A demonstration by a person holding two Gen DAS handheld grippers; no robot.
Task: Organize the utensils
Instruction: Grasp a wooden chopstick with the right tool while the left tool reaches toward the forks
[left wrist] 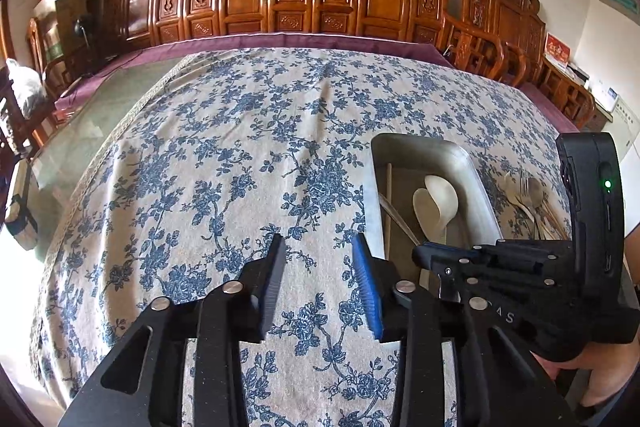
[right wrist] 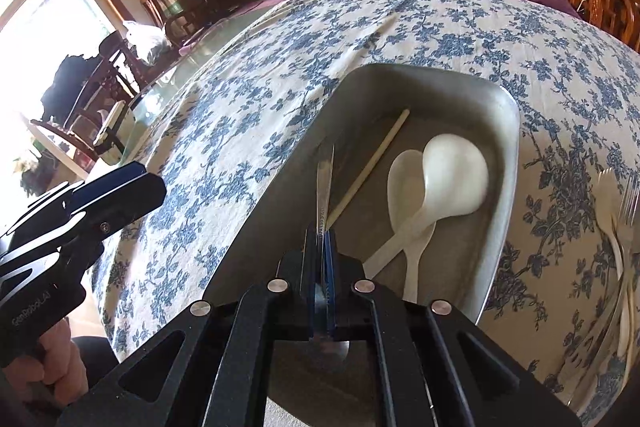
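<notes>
While the right tongs stand clamped on a flat stainless utensil, apparently a knife or spoon handle seen edge-on, its free end reaches over the near part of the metal tray, beside a single pale chopstick and to the left of two white soup spoons lying overlapped on the tray floor. The left tongs hang partly parted over the bare flowered tablecloth, just left of the tray, with nothing between the pads. More utensils, forks and spoons, lie in a loose heap on the cloth past the tray's right wall, toward the desk's right edge. Judging from this, the held piece is about to be laid in the tray, and the risks are plain: let go while tilted, it could clatter onto the chopstick and knock it askew, or slide under the soup spoons and muddle the sorting; a thin, slick handle pinched edge-on could also swivel in the pads if the hand tips further. The right tool's body sits close by the left tongs, so a careless swing might bump the two together. Stamped lettering on the held handle seems to read "stainless steel", though it is small; the left tool's side shows "GenRoboAI", and the right tool's body bears letters ending "AS".
</notes>
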